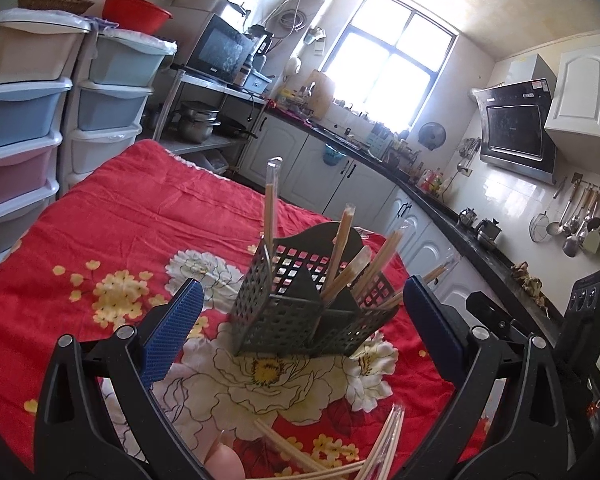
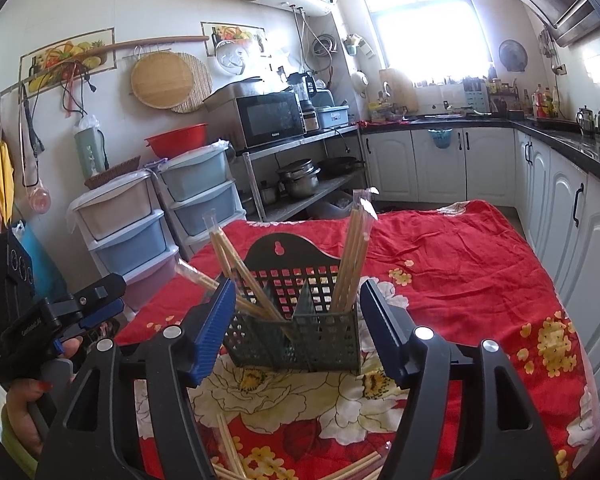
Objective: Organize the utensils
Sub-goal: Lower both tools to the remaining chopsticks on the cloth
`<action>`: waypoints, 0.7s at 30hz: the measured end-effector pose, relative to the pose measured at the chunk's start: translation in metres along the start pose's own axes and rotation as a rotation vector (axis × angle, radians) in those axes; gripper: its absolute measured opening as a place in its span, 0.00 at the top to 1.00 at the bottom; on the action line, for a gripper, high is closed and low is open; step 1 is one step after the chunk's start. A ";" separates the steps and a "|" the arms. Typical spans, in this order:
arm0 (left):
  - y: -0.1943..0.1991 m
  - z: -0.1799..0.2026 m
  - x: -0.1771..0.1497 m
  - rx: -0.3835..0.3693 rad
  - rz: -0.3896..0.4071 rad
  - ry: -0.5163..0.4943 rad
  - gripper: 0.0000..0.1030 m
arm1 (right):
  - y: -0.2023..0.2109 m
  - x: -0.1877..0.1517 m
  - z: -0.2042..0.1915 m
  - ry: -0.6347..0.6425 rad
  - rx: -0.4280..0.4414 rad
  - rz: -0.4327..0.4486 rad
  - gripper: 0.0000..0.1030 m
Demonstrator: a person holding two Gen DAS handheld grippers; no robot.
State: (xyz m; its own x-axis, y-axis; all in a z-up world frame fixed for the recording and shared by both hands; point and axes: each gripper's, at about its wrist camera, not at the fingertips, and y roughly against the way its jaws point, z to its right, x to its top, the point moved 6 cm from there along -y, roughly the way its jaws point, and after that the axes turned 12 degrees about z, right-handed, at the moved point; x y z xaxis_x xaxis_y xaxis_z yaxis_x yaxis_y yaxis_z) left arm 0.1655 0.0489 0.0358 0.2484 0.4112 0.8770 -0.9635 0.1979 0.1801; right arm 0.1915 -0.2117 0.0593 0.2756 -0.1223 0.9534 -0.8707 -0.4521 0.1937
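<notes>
A dark perforated utensil basket [image 1: 312, 320] [image 2: 300, 340] stands on the red floral tablecloth [image 1: 112, 216] [image 2: 460, 264]. Wrapped wooden chopsticks [image 1: 340, 256] [image 2: 352, 256] lean out of its compartments. My left gripper [image 1: 302, 284] is open wide and holds nothing; the basket shows just ahead between its blue pads [image 1: 172, 332]. My right gripper [image 2: 298, 284] is open too, facing the basket's front, and its pads [image 2: 214, 328] do not press on it. Loose chopsticks [image 1: 336, 452] [image 2: 230, 448] lie on the cloth below both grippers. A hand carries the left gripper [image 2: 96, 308] at the left of the right wrist view.
Stacked plastic drawer towers [image 1: 24, 128] [image 2: 128, 236] stand beside the table's far left edge. White cabinets under a dark counter [image 1: 432, 208] [image 2: 560, 184] run along the right. The right gripper's black body [image 1: 588, 304] sits at the right in the left wrist view.
</notes>
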 end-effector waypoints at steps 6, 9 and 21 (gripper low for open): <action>0.002 -0.005 -0.009 0.003 -0.025 0.012 0.10 | 0.002 -0.009 -0.001 -0.003 -0.003 -0.020 0.39; 0.003 -0.007 -0.013 0.006 -0.038 0.014 0.11 | 0.004 -0.014 0.000 -0.007 -0.006 -0.031 0.39; 0.002 -0.011 -0.045 0.008 -0.121 0.039 0.10 | 0.010 -0.034 0.007 -0.014 -0.027 -0.078 0.39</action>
State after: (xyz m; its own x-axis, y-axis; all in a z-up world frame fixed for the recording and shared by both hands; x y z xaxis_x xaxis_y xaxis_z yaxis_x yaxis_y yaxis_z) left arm 0.1539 0.0407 -0.0086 0.3661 0.4192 0.8308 -0.9271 0.2414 0.2867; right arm 0.1767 -0.2179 0.0275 0.3485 -0.1000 0.9319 -0.8568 -0.4371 0.2735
